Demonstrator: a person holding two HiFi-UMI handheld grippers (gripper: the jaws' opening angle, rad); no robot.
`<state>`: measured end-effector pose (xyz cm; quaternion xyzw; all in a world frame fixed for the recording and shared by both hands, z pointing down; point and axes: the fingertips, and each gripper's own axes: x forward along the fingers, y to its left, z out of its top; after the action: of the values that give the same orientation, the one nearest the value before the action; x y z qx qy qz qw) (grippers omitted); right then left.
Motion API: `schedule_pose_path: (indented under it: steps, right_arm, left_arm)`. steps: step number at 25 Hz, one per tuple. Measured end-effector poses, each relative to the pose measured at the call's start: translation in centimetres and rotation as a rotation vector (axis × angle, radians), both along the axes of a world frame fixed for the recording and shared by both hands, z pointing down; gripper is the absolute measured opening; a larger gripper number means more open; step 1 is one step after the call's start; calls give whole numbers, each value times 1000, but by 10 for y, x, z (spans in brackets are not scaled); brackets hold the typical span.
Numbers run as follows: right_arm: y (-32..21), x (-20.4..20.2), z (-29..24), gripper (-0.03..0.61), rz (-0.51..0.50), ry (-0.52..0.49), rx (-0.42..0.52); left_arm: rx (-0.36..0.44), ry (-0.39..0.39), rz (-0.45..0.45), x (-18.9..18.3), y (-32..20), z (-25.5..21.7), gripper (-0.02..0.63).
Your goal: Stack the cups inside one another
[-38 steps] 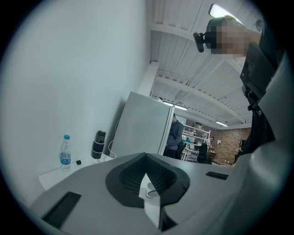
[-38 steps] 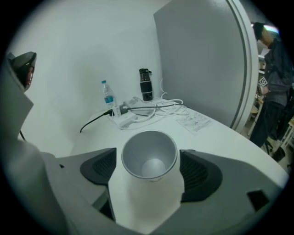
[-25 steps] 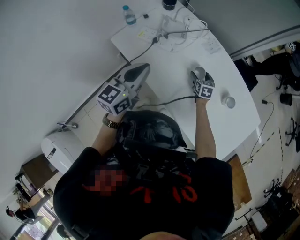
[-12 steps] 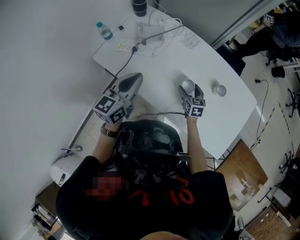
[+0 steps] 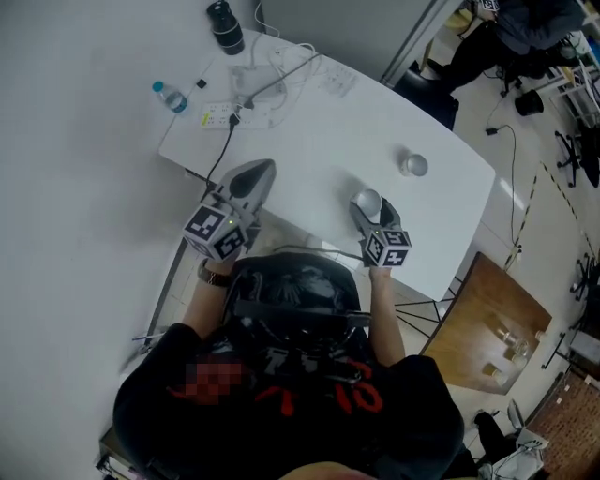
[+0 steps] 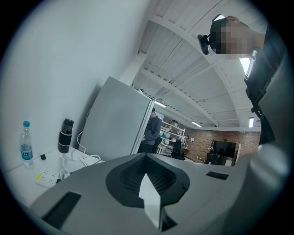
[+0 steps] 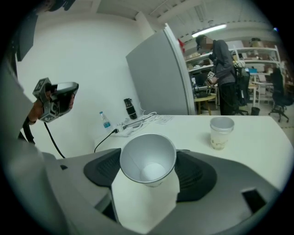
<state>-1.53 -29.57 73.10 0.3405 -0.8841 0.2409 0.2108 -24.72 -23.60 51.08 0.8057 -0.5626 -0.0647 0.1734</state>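
Note:
A white paper cup [image 7: 148, 158] sits between the jaws of my right gripper [image 7: 148, 170], mouth toward the camera, and the pads press its sides. In the head view this cup [image 5: 370, 199] and the right gripper [image 5: 368, 210] hang over the white table [image 5: 319, 122] near its front edge. A second paper cup [image 7: 221, 132] stands upright on the table farther out, also seen from above [image 5: 412, 165]. My left gripper [image 5: 257, 171] hovers at the table's left front, apart from both cups. Its jaws [image 6: 147, 158] meet at the tips with nothing between them.
At the table's far left corner are a water bottle [image 5: 171, 96], a dark flask [image 5: 225, 26] and a power strip [image 5: 220, 116] with cables. A grey partition [image 7: 161, 78] stands behind it. A person [image 7: 223, 69] stands beyond the table. A wooden board [image 5: 487, 328] lies on the floor.
My right gripper has lifted and carried its cup back toward the table's front edge. The left gripper shifted slightly, still shut. The standing cup stayed put.

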Motion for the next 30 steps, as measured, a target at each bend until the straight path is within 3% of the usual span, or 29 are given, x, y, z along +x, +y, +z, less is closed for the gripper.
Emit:
schedule_pose_path:
  steps: [5,14,21,30]
  right_arm:
    - [9,48,-30,377,134,-44,29]
    - [8,108,-108,376,247,-65,173]
    - [4,126,-155,376,294,-138,238]
    - [-5,127,-201,376,300,-155,331]
  left_arm:
    - [2,4,66,18,-5,0,11]
    - [-2,15,162,49,-11,0,11]
    - [-9,16,212,64,-6,2,11]
    - [-4,0,231,71,0,1,11]
